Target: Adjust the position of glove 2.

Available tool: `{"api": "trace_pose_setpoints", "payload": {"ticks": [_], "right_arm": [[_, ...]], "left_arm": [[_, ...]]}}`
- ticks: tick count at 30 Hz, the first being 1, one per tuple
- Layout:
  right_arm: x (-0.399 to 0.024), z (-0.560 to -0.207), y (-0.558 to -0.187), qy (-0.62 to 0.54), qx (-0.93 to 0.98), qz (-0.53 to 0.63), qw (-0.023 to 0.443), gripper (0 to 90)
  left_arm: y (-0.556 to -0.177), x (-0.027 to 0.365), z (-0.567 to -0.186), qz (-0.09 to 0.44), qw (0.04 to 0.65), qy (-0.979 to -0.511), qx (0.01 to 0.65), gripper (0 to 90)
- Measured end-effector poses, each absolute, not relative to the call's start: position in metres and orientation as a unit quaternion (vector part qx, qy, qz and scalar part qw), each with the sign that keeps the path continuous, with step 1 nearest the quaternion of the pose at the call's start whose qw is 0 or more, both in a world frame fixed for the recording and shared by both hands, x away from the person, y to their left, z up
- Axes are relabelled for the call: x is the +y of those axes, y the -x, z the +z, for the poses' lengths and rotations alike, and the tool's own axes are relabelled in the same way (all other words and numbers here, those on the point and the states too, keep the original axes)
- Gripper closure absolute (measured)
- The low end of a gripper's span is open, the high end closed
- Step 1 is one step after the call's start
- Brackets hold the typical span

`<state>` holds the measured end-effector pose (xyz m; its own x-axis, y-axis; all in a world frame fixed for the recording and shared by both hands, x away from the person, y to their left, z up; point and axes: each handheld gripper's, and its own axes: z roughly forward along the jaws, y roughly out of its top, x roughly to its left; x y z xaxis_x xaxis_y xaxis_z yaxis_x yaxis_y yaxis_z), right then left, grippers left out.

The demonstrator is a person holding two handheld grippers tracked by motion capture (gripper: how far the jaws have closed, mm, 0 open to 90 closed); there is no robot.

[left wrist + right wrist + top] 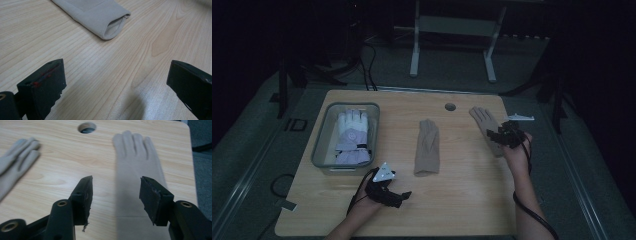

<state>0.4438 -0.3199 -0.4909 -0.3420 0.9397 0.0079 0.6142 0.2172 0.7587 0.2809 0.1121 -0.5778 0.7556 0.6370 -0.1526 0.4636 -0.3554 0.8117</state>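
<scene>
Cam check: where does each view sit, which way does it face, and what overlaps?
High view: above the person's side, facing forward and down on the table; both forearms, left tool, right tool.
Left gripper view: low along its open jaws toward the middle glove cuff.
Right gripper view: over the right glove, jaws apart.
Shared: both gloves also lie in the high view.

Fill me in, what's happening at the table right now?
A person works with a gripper in each hand. The right gripper hovers open over a beige glove at the table's right side, jaws either side of it, not gripping. The left gripper waits open near the cuff of a second beige glove in the middle. A white and lilac glove already lies in the clear bin.
</scene>
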Motion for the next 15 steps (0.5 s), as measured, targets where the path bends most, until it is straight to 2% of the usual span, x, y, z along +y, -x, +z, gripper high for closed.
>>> {"api": "trace_pose_setpoints", "payload": {"ticks": [15], "right_arm": [[-0.334,-0.507,-0.482,-0.532,0.748,0.311,0.245,47.2]], "left_arm": [[-0.281,0.114,-0.578,0.093,0.464,-0.814,0.337,2.3]]}}
